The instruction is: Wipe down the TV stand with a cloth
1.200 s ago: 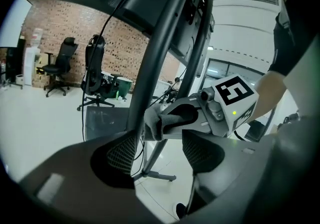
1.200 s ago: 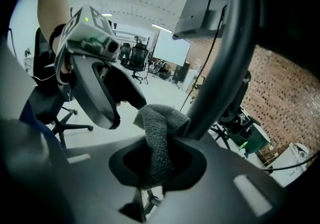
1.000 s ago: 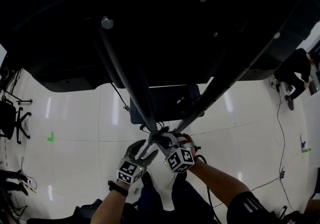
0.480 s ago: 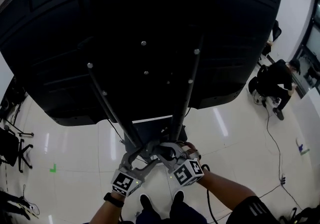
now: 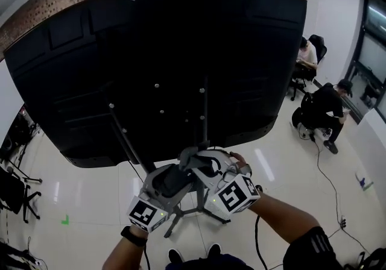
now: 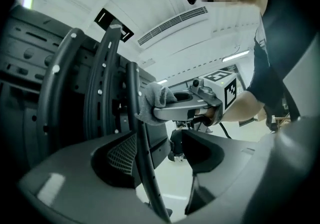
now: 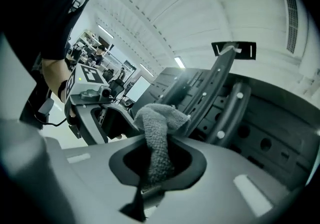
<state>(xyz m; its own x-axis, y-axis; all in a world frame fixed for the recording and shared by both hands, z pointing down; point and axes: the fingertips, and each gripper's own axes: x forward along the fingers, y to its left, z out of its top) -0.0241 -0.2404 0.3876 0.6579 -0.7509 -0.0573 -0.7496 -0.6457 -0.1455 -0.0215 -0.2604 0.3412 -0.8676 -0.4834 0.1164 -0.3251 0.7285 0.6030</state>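
Right tongs (image 7: 146, 194) pinching cloth (image 7: 156, 135), left tongs (image 6: 161, 164) seemingly open

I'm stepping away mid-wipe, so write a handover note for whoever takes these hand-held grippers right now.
Right hand-held gripper: shut on the grey cloth, which sits against a thin stand bar behind the TV.
Left hand-held gripper: open, the same bar between its jaws, not clamped.
Done: cannot tell how much is wiped.
Left: probably wipe along the bars and down to the legs.
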